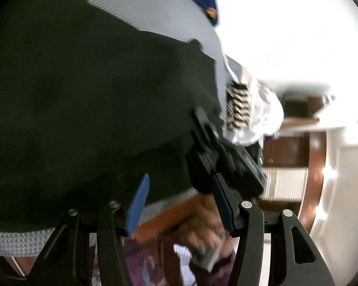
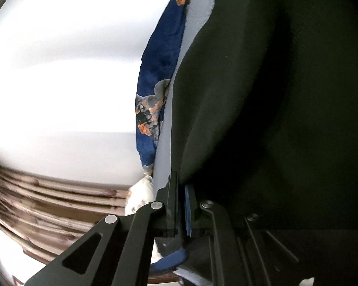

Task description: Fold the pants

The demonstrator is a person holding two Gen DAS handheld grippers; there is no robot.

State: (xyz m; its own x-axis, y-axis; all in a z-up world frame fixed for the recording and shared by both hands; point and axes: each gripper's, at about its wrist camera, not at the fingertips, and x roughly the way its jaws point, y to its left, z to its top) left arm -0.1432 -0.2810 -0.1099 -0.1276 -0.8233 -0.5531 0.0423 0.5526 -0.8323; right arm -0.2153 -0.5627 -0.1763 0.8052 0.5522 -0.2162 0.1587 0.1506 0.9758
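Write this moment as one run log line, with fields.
task: fold pants | left gripper: open, empty | right gripper: shut on dark pants edge | surface: white textured cover

No text, label, brand, number or sign can be read in either view. Both pictures are blurred, and the printed blue fabric [image 2: 155, 76] in the right wrist view shows only orange and grey patterning, no letters.
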